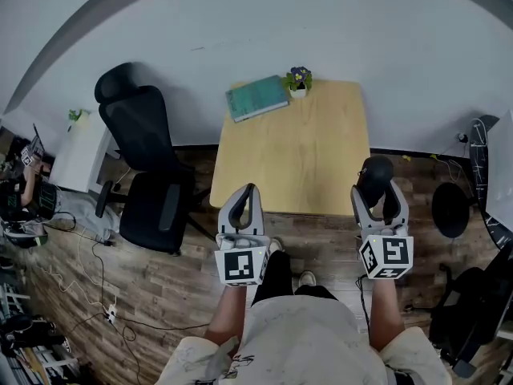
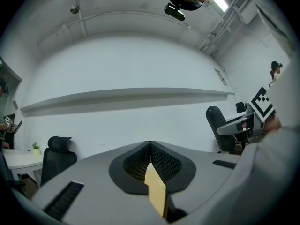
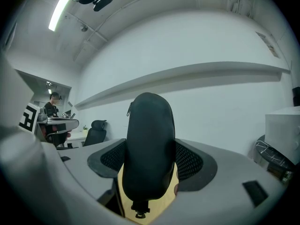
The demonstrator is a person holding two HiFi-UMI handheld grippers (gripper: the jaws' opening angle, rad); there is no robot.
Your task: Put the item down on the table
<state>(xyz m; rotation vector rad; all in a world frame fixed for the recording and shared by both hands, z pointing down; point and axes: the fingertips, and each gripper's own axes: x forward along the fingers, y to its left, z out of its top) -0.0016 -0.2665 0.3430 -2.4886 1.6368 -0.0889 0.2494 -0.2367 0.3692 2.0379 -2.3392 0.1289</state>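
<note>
Before the wooden table (image 1: 296, 151), right hand-held gripper (image 1: 377, 196) clamps a smooth black oval case (image 1: 374, 172); left hand-held gripper (image 1: 251, 189) closed.

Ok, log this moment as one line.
right tool: shut on black zip case | left tool: shut, empty | case: held, not yet on table
</note>
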